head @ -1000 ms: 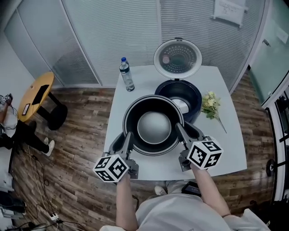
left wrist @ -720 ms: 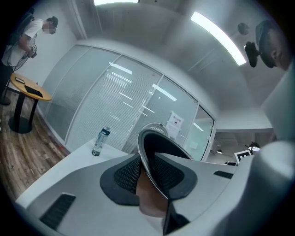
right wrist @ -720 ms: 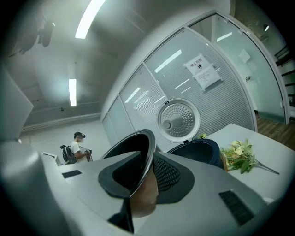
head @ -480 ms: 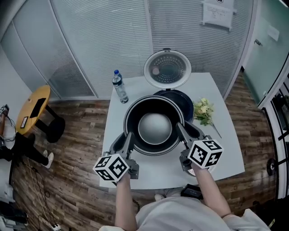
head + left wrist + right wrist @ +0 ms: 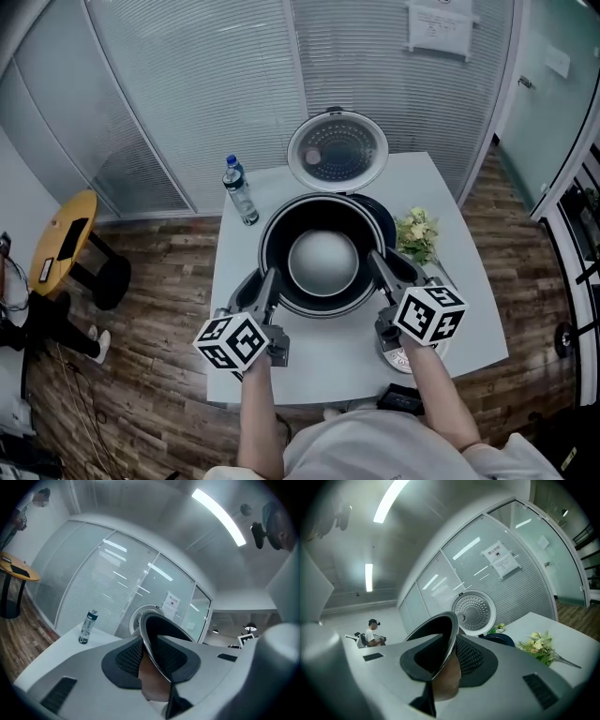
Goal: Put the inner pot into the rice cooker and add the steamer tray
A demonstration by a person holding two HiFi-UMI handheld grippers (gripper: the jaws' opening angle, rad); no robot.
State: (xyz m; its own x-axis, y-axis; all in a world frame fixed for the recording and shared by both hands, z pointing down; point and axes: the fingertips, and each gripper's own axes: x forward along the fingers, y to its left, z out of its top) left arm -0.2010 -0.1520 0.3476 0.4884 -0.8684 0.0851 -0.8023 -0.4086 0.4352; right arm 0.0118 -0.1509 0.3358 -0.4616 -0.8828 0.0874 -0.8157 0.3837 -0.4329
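Observation:
The dark inner pot [image 5: 323,258] hangs in the air, held by its rim on both sides. My left gripper [image 5: 265,279] is shut on the left rim [image 5: 157,641], and my right gripper [image 5: 375,262] is shut on the right rim [image 5: 445,639]. Beneath the pot stands the dark blue rice cooker [image 5: 382,214], mostly hidden, with its round perforated lid [image 5: 337,152] standing open behind. A pale round thing [image 5: 412,354], partly hidden under my right gripper, lies on the table; I cannot tell whether it is the steamer tray.
The white table [image 5: 328,370] carries a water bottle [image 5: 238,190] at the back left and a bunch of flowers [image 5: 415,234] to the right of the cooker. A yellow stool [image 5: 61,242] stands on the wooden floor to the left. A person [image 5: 374,632] stands far off.
Both grippers have carried the pot up and away from me, over the rice cooker, which now shows only as a sliver at the pot's far right.

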